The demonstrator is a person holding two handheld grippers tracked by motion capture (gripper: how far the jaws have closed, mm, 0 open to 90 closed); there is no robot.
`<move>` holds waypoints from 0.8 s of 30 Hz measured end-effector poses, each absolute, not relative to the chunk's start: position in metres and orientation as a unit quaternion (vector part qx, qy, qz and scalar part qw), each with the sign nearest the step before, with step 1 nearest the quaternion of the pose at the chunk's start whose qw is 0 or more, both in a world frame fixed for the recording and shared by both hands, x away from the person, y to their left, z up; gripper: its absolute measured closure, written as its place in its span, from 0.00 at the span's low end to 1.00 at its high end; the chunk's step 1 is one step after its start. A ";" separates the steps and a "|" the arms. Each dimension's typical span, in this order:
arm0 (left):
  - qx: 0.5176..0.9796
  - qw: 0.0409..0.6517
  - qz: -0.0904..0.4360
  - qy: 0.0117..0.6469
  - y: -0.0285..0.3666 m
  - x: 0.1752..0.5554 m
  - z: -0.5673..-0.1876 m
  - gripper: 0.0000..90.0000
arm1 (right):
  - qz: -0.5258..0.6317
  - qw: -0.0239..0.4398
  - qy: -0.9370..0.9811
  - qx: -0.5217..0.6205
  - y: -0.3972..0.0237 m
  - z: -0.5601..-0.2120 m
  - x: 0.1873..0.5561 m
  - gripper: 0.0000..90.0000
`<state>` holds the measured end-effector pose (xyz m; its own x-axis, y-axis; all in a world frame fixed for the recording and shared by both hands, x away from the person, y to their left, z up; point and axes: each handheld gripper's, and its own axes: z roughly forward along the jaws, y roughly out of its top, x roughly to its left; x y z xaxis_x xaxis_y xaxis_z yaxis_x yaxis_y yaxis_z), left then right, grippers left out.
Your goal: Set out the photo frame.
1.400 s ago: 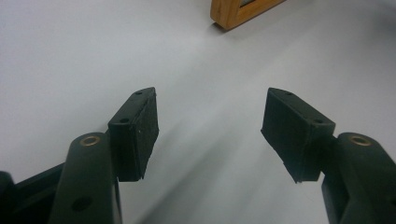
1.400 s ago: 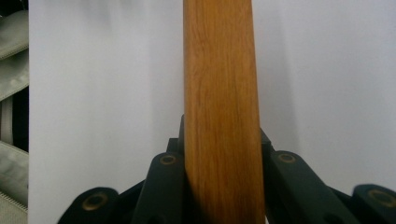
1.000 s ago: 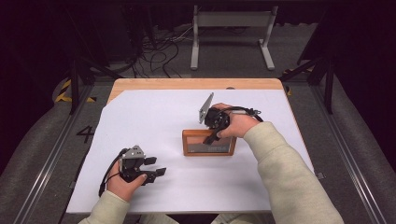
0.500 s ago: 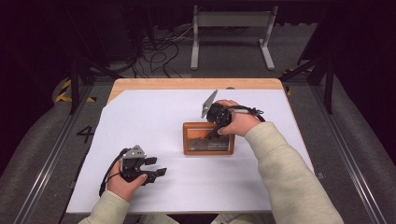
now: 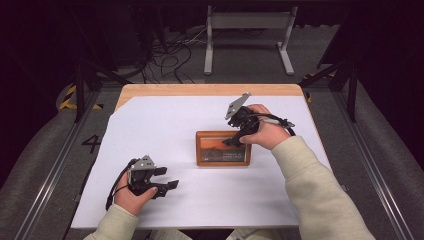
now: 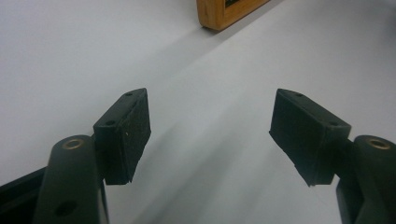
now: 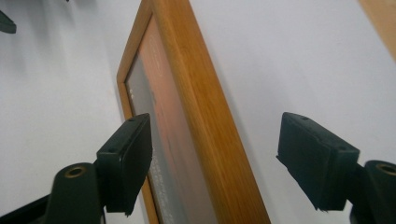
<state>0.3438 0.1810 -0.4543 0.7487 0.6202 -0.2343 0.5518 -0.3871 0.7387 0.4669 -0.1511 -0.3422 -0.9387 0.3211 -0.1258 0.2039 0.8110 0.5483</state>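
A wooden picture frame (image 5: pixel 223 148) is seen lying flat on the white table cover (image 5: pixel 165 125), right of the middle. The right gripper (image 5: pixel 234 140) is held over the frame's far right corner; its jaws have just been opening and are spread wide, the frame's edge (image 7: pixel 205 126) standing between them with no pad pressed on it. The left gripper (image 5: pixel 167 178) is kept low at the near left, well apart from the frame; its jaws have just been opening too and are held wide over bare cover (image 6: pixel 210 121), nothing between them.
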 end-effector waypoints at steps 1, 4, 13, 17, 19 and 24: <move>0.832 0.427 0.040 0.352 0.181 0.344 -0.454 0.31 | 0.274 0.107 0.946 0.139 -0.151 -0.342 0.467 0.28; 0.831 0.428 0.045 0.352 0.180 0.342 -0.452 0.29 | 0.296 0.120 0.934 0.157 -0.166 -0.334 0.459 0.24; 0.821 0.445 0.053 0.354 0.187 0.337 -0.447 0.26 | 0.334 0.136 0.914 0.188 -0.197 -0.322 0.435 0.20; 0.815 0.454 0.060 0.355 0.193 0.335 -0.446 0.24 | 0.358 0.144 0.901 0.199 -0.212 -0.320 0.419 0.19; 0.811 0.460 0.060 0.357 0.195 0.334 -0.446 0.24 | 0.371 0.150 0.894 0.204 -0.219 -0.319 0.410 0.18; 0.805 0.471 0.070 0.354 0.200 0.333 -0.445 0.22 | 0.404 0.166 0.872 0.220 -0.237 -0.317 0.394 0.17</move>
